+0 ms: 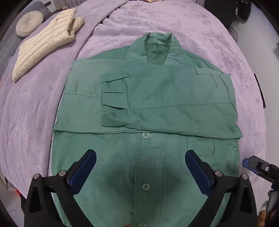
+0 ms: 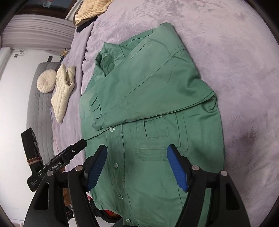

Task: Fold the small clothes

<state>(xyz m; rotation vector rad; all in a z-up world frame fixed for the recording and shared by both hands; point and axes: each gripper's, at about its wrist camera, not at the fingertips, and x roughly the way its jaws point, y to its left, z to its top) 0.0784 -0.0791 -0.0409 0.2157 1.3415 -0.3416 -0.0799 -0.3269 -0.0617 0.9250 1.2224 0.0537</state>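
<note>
A green button-up shirt (image 1: pixel 146 108) lies face up on a purple bedspread (image 1: pixel 34 113), collar at the far end. Both sleeves are folded across its chest, the cuff (image 1: pixel 113 97) of the upper one lying left of centre. My left gripper (image 1: pixel 140 157) is open and empty, hovering over the lower button placket. My right gripper (image 2: pixel 136 153) is open and empty over the shirt's (image 2: pixel 150 108) lower chest pocket (image 2: pixel 156 128). The right gripper also shows at the right edge of the left wrist view (image 1: pixel 258 165). The left gripper shows at the left of the right wrist view (image 2: pixel 69 153).
A cream quilted jacket (image 1: pixel 47 40) and a round cushion (image 1: pixel 28 23) lie at the far left of the bed. A folded tan garment (image 2: pixel 90 10) sits at the bed's far end. A grey padded bench (image 2: pixel 40 104) stands beside the bed.
</note>
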